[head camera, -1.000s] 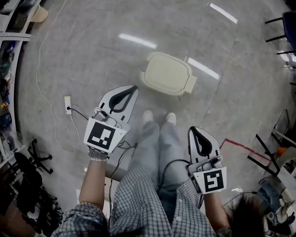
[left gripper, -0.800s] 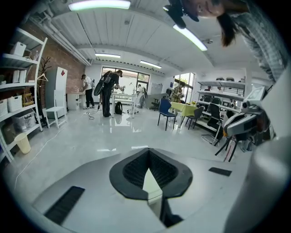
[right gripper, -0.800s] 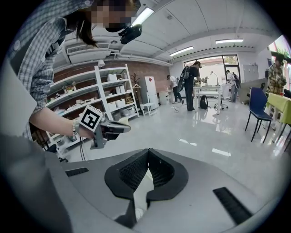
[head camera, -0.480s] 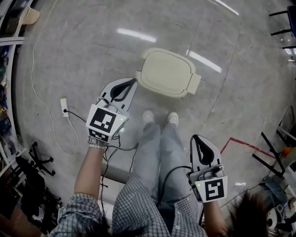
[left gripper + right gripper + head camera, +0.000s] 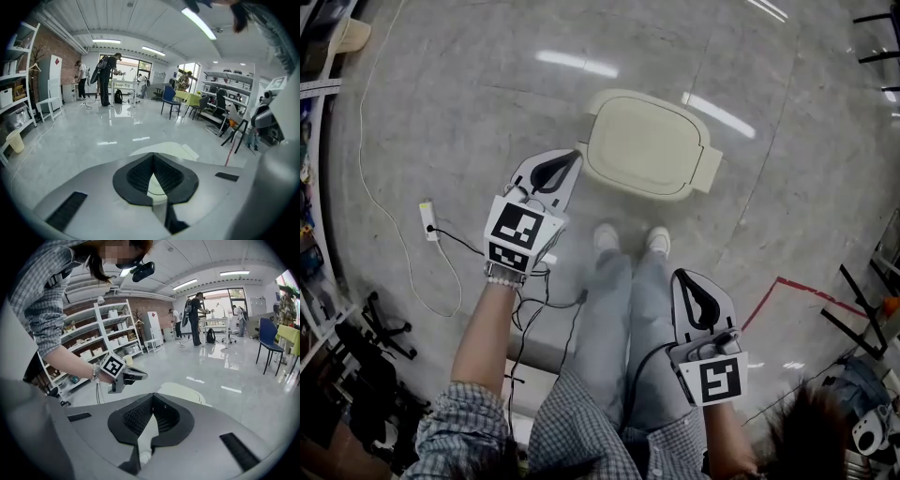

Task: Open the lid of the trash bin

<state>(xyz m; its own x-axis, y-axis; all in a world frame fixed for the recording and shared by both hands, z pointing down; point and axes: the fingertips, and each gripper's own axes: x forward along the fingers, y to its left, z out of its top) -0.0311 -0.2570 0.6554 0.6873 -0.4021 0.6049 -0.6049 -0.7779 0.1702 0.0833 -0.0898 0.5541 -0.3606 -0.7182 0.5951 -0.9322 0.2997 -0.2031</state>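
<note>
The cream trash bin (image 5: pixel 647 145) stands on the floor just ahead of the person's shoes, its lid down flat. My left gripper (image 5: pixel 575 156) is shut and empty, with its tips next to the bin's near left corner; I cannot tell if they touch. My right gripper (image 5: pixel 680 274) hangs back over the right leg, shut and empty, well short of the bin. Beyond the closed tips in the left gripper view (image 5: pixel 152 153) the bin lid (image 5: pixel 176 150) shows. From the right gripper view (image 5: pixel 152 394) the bin (image 5: pixel 187 392) and the left gripper (image 5: pixel 136 375) are in sight.
A white power strip (image 5: pixel 427 220) with its cable lies on the floor at the left. Shelving lines the left edge, with a black chair base (image 5: pixel 380 328) near it. Red floor tape (image 5: pixel 792 283) and chair legs (image 5: pixel 862 309) are at the right.
The left gripper has moved forward and up to the bin's near left corner. The right gripper has stayed back by the leg. The bin lid stays down.
</note>
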